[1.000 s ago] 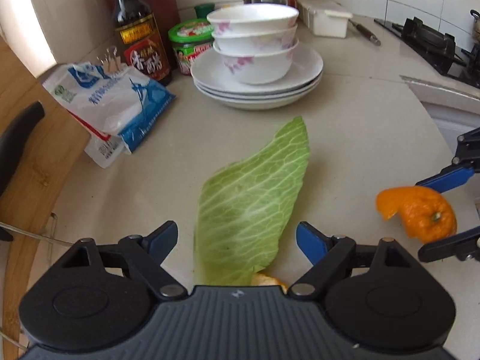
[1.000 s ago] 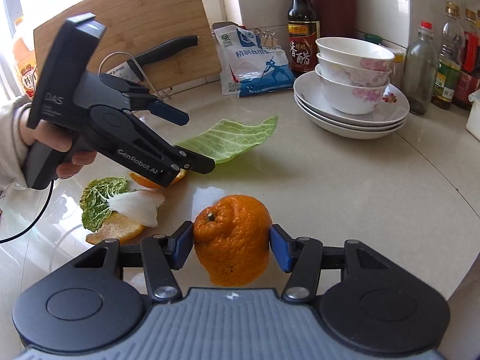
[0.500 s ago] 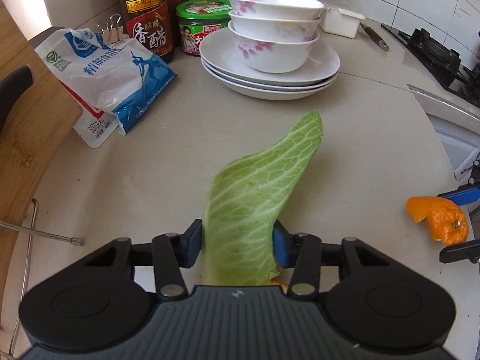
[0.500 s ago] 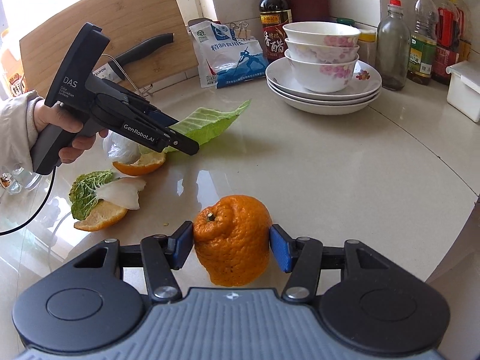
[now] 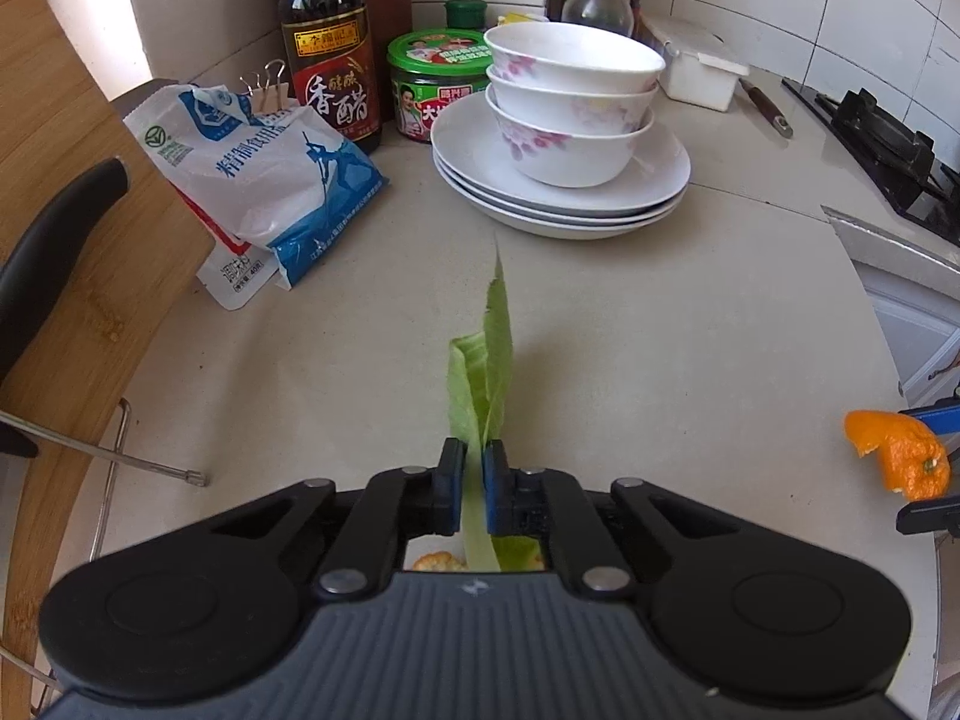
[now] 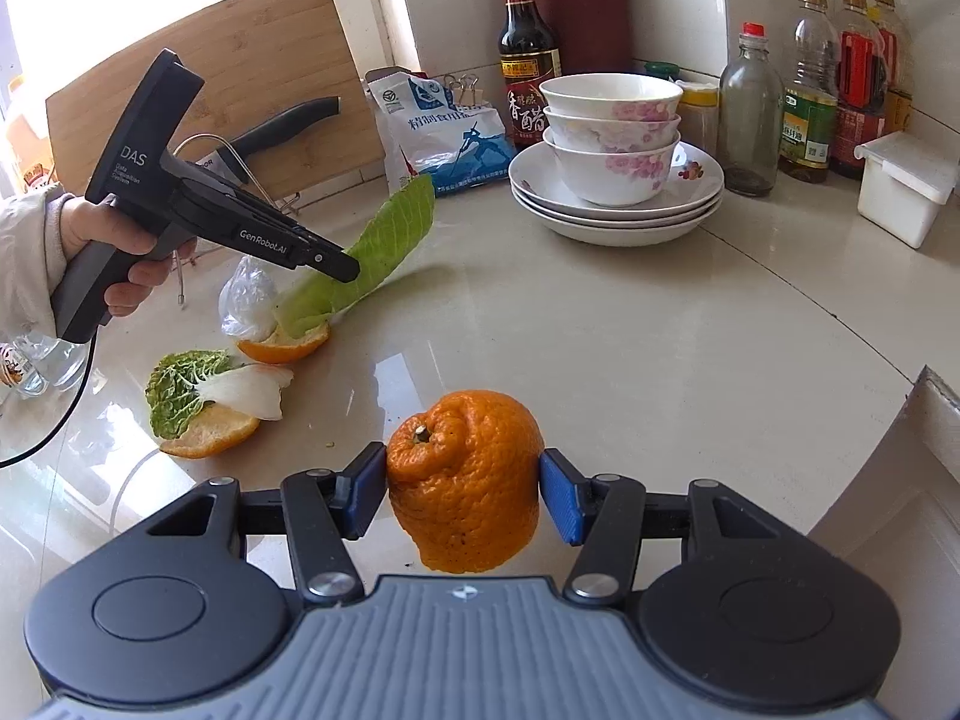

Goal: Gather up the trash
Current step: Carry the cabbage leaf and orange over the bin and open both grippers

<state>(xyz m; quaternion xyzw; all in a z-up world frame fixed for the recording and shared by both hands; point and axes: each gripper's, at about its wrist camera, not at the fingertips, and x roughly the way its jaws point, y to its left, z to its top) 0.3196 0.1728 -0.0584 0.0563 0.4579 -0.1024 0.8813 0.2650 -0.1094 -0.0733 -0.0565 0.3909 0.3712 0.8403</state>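
**Two grippers, two scraps: leaf and peel lifted over a cluttered kitchen counter**

The left gripper [image 5: 472, 483] is clenched on a pale green cabbage leaf [image 5: 487, 360], its blue pads squeezing the leaf into a narrow fold that rises edge-on toward the camera; the leaf's lower end vanishes behind the gripper body. From the right wrist view the same leaf [image 6: 384, 240] slants up from beside a curled orange peel piece [image 6: 285, 345] on the glossy beige countertop [image 6: 600, 330], and whether leaf and peel touch cannot be told. The hand [image 6: 129, 252] gripping the black tool shows only partly, its sleeve cut by the frame edge.

The right gripper [image 6: 463, 489] grasps a large hollow cap of orange mandarin peel [image 6: 468, 480] between both pads, clear of the counter. In the left wrist view that peel [image 5: 900, 459] sits at the far right edge, with the right gripper's fingers mostly cropped.

Still on the counter: a crinkled dark-green leaf with a white stalk [image 6: 204, 387] overlapping a second orange peel slice [image 6: 210, 435], and a crumpled clear plastic wrap [image 6: 246, 300] half hidden behind the peel. Behind stand three stacked floral white bowls [image 5: 570, 102] on stacked white plates [image 5: 654, 180], a blue-and-white salt bag [image 5: 264, 180] and a dark vinegar bottle [image 5: 330, 42], its top cropped.
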